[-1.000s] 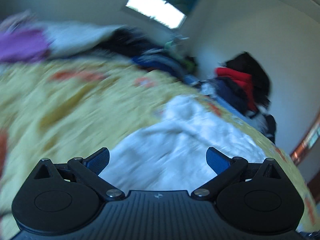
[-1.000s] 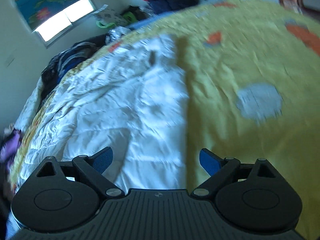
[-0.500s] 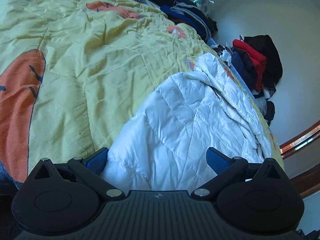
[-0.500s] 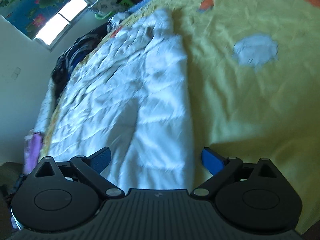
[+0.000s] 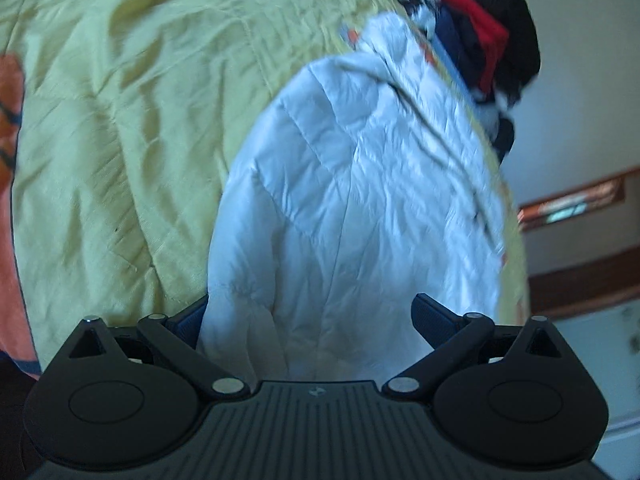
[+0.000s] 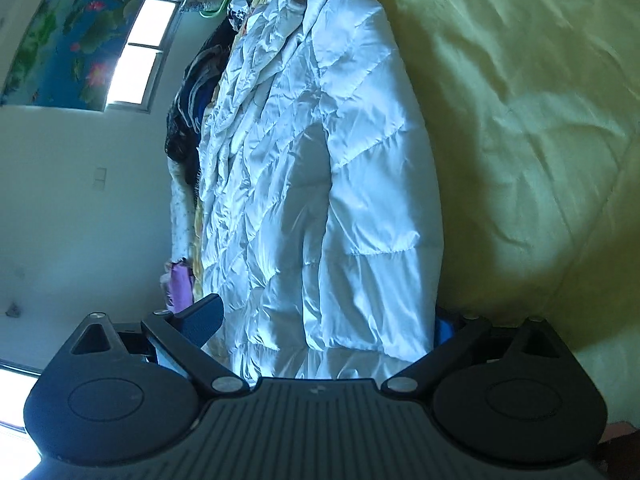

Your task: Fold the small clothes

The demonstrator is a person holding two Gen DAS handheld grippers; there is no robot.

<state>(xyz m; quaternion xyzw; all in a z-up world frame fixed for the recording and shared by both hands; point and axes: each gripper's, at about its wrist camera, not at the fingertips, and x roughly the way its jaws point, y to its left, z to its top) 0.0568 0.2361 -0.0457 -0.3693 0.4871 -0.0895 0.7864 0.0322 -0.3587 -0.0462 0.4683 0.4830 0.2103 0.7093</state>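
Note:
A white quilted jacket (image 5: 360,184) lies spread on a yellow bedspread (image 5: 120,120). In the left wrist view my left gripper (image 5: 308,314) is open, and the jacket's near edge fills the gap between its blue-padded fingers (image 5: 430,314). The right wrist view shows the same jacket (image 6: 340,184) running away from the camera, with a sleeve folded over its body. My right gripper (image 6: 324,322) is open around the near edge. The fabric partly hides its right finger pad (image 6: 442,326).
A pile of red, navy and black clothes (image 5: 484,40) sits at the bed's far end, against a pale wall. More dark clothes (image 6: 188,100) and a purple item (image 6: 178,284) lie along the bed's other side, below a window (image 6: 140,48) and a flowered poster (image 6: 68,40).
Both grippers have moved down and in toward the jacket. Its near edge now sits between the fingers of each, and both views have tilted. The fingers stay apart.

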